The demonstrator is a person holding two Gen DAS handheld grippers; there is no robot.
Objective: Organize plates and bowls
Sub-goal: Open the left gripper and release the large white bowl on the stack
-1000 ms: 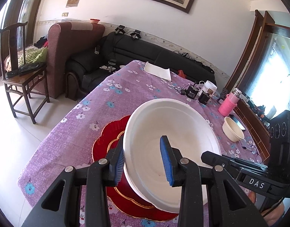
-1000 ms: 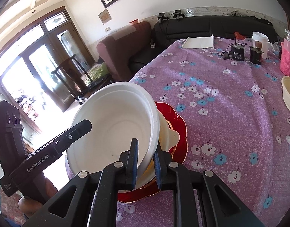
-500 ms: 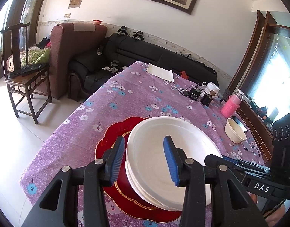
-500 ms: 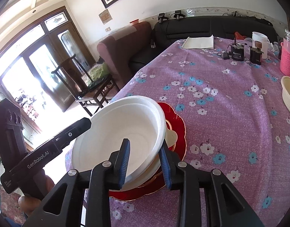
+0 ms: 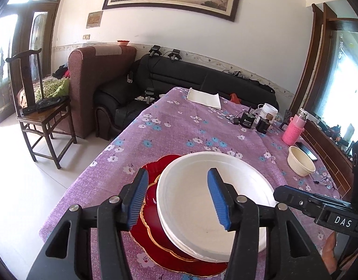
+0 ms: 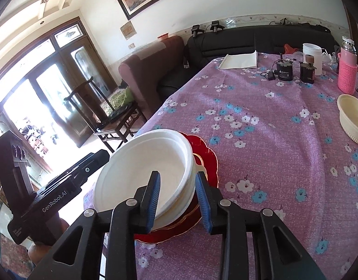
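Observation:
A large white bowl (image 5: 202, 200) rests nested on other white dishes on a red scalloped plate (image 5: 153, 240) near the table's near-left corner. It also shows in the right wrist view (image 6: 153, 163), on the red plate (image 6: 206, 161). My left gripper (image 5: 179, 200) is open, its blue pads either side of the bowl's left rim, not touching. My right gripper (image 6: 179, 198) is open around the bowl's near rim. A small cream ribbed bowl (image 5: 300, 161) stands apart at the right, also seen in the right wrist view (image 6: 352, 121).
The purple flowered tablecloth (image 6: 260, 121) covers the table. At the far end are a folded white cloth (image 5: 203, 98), black devices with cables (image 5: 248, 119), a white mug (image 5: 268, 110), a pink bottle (image 5: 294, 128) and a phone (image 5: 306, 147). A wooden chair (image 5: 39, 114) and sofas stand beyond.
The white bowl went from tilted and held by both grippers to lying flat on the stack. Both grippers opened and pulled back slightly from its rim.

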